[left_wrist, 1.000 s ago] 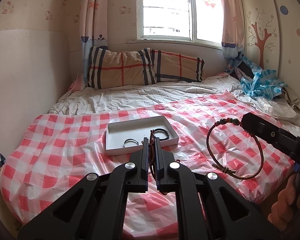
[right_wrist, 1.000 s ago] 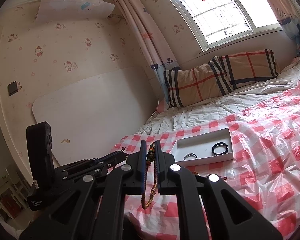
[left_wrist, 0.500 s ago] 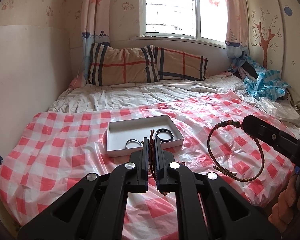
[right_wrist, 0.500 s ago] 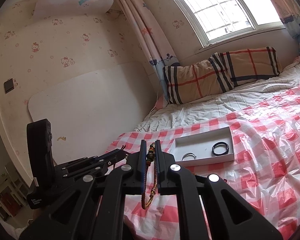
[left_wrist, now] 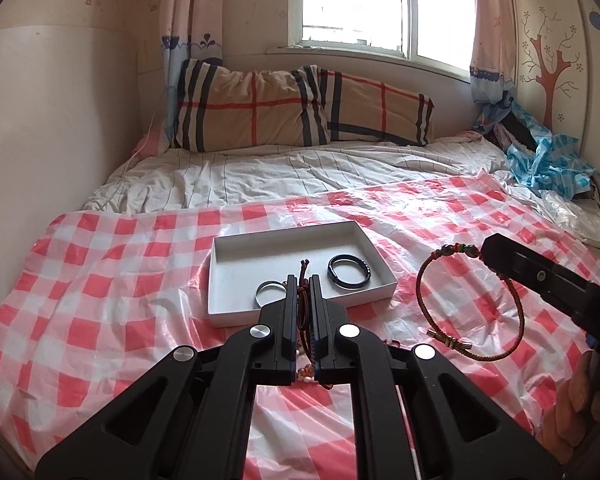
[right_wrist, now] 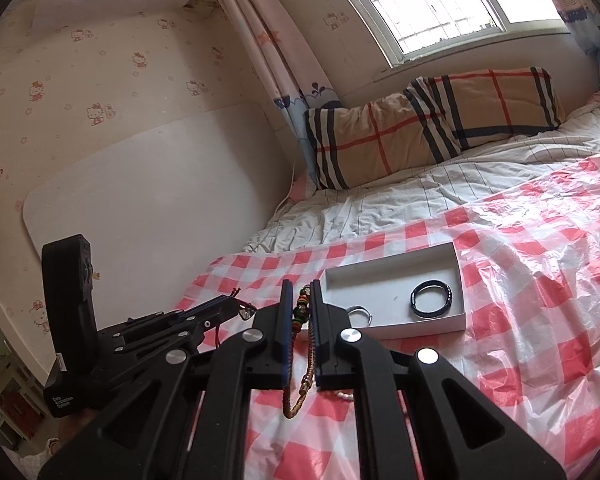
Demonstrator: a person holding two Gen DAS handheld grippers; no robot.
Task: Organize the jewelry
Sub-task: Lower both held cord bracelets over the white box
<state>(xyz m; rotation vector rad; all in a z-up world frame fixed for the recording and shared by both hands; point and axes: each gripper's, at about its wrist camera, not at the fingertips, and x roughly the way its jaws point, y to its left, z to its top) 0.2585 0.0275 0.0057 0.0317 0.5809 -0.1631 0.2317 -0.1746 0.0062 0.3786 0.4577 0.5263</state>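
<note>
Both grippers have come in closer over the bed since a second ago: the white tray (left_wrist: 300, 258) sits larger and nearer the fingertips in both wrist views, and the window has slid up and partly out of the left one. The left gripper (left_wrist: 303, 280) has its jaws pinched nearly together on a dark red cord bracelet (left_wrist: 302, 304), whose knotted tail ends poke up just past the tips, right over the near edge of the tray; the cord runs lengthwise down the slot between the fingers. The right gripper (right_wrist: 302, 286) is likewise clamped almost shut, on a braided brown-and-red bracelet (left_wrist: 470, 304). From the left wrist that one hangs as a full loop, face-on, beads at the top by the jaws and small gold clasps at the bottom, its long axis slightly tilted from vertical, off to the right of the tray and clear above the red-and-white checked plastic sheet (left_wrist: 100, 280). Inside the tray lie a black bangle (left_wrist: 350, 272) toward its right end and a silver ring-shaped bangle (left_wrist: 269, 292) at the near edge, partly hidden behind the left fingers. A few loose beads show on the sheet beneath the left gripper.
</note>
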